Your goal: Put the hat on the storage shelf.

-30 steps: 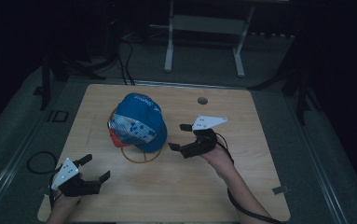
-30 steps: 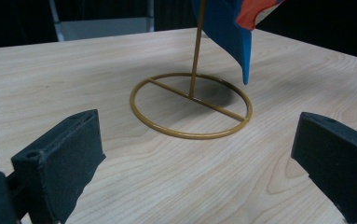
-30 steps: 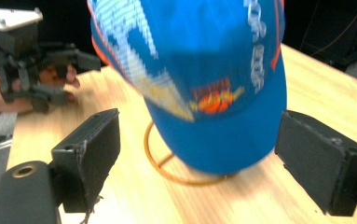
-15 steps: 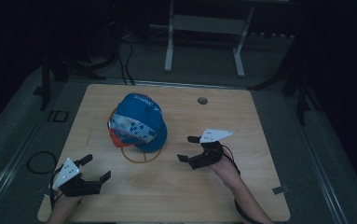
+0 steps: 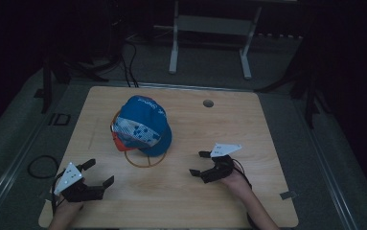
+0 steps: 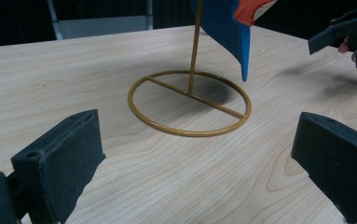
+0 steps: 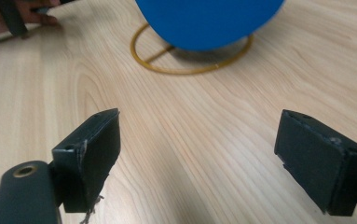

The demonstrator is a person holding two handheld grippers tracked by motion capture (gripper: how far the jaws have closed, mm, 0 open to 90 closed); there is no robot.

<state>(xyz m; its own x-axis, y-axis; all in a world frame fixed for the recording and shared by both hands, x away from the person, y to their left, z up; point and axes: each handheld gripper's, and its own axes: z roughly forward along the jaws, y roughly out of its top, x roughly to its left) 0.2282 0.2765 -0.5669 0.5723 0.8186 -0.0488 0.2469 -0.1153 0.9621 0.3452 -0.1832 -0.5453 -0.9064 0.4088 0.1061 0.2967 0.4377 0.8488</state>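
Observation:
A blue cap [image 5: 143,127] with an orange underside hangs on a gold wire stand [image 5: 144,160] at the middle of the wooden table [image 5: 267,129]. The stand's ring base [image 6: 190,103] lies flat ahead of my left gripper [image 6: 195,163], and the cap's brim [image 6: 227,28] droops over it. My left gripper [image 5: 91,177] rests open near the front left corner, nothing between its jaws. My right gripper [image 5: 200,163] is open too, right of the stand and apart from it. The cap [image 7: 209,21] and the ring [image 7: 190,56] lie beyond the right gripper [image 7: 197,154].
A round cable hole [image 5: 208,103] sits near the table's back edge. Behind the table stands a metal frame [image 5: 210,28] on the floor, with cables [image 5: 123,52] to its left. A cable loop [image 5: 40,165] lies off the table's left edge.
My right gripper has drawn back from the cap toward the front right of the table. The left gripper and the cap have stayed put.

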